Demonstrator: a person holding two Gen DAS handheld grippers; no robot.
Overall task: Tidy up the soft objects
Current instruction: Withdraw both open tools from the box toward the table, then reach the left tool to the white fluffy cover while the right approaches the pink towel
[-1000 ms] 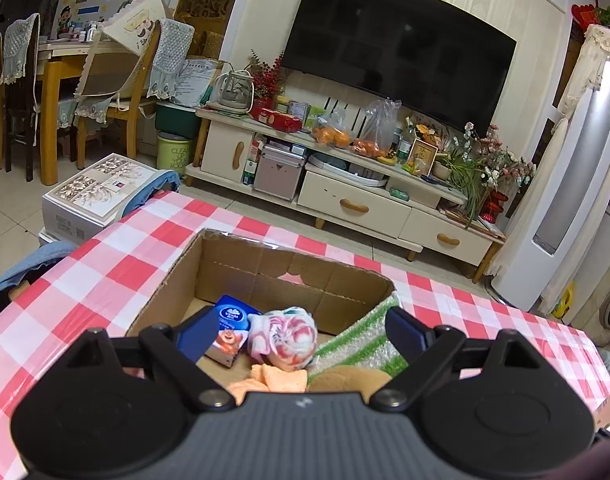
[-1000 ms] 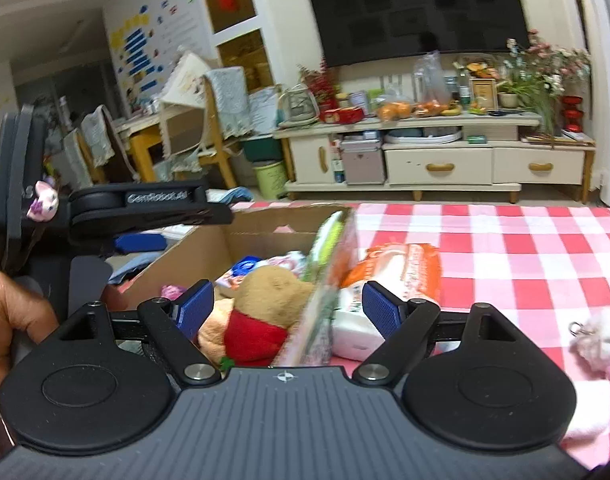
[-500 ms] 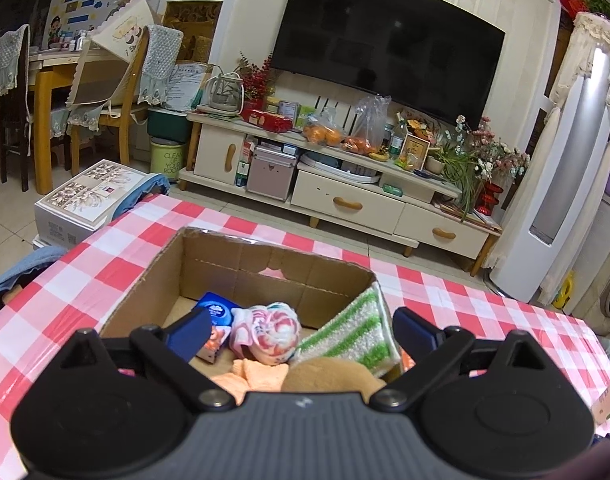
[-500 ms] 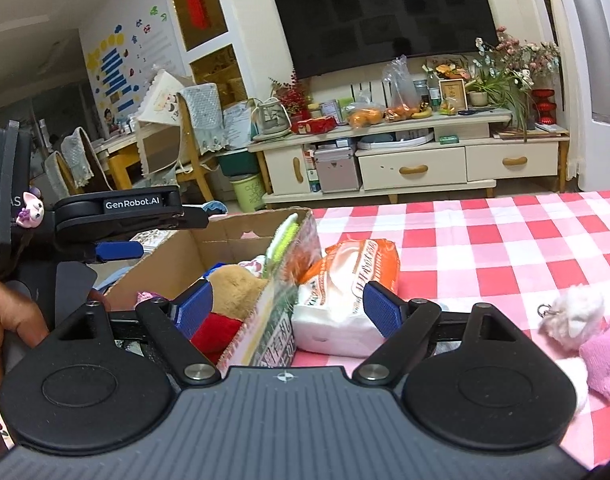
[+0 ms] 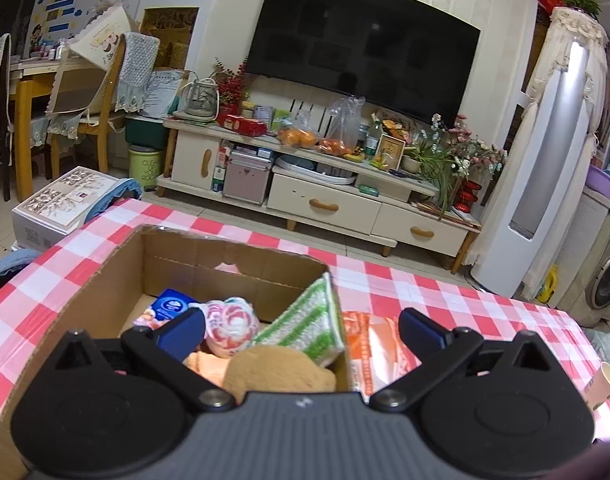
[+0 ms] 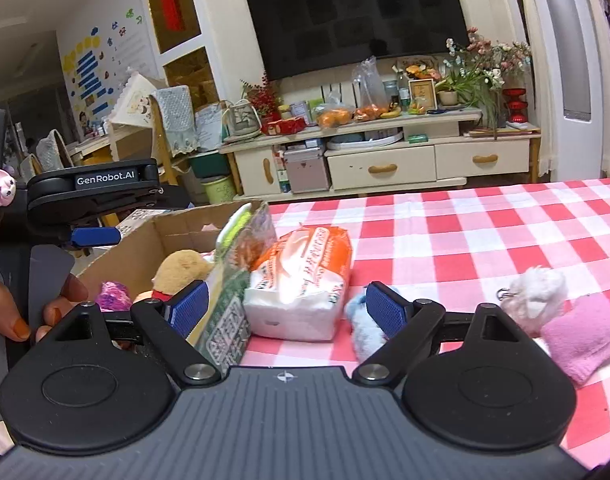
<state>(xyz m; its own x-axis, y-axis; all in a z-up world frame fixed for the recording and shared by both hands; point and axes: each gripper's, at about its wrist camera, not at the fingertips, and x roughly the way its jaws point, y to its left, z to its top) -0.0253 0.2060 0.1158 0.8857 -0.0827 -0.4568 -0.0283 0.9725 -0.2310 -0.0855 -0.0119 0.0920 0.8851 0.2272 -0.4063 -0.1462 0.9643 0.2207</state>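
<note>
1. Left gripper (image 5: 301, 326) hangs over the near edge of the box (image 5: 117, 268), its jaws just been opening and now spread wide, pinching nothing; the brown plush (image 5: 281, 372) and green-striped cloth (image 5: 305, 328) lie below the gap, untouched.
2. In the box: blue pack (image 5: 171, 306) at 10 o'clock, pink-and-white ball (image 5: 231, 322) beside it, cloth leaning on the right wall at 3 o'clock.
3. Right gripper (image 6: 283, 306) is spread too, empty, with the orange tissue pack (image 6: 305, 280) lying on the checked table (image 6: 485, 232) just ahead of the gap, outside the box, touching its right wall.
4. Still out on the table: blue plush (image 6: 361, 330) behind the right finger, white fluffy toy (image 6: 535, 294) and pink sock (image 6: 581, 338) at 3 o'clock.
5. A hand (image 6: 21, 304) grips the left gripper's handle at 9 o'clock.
</note>
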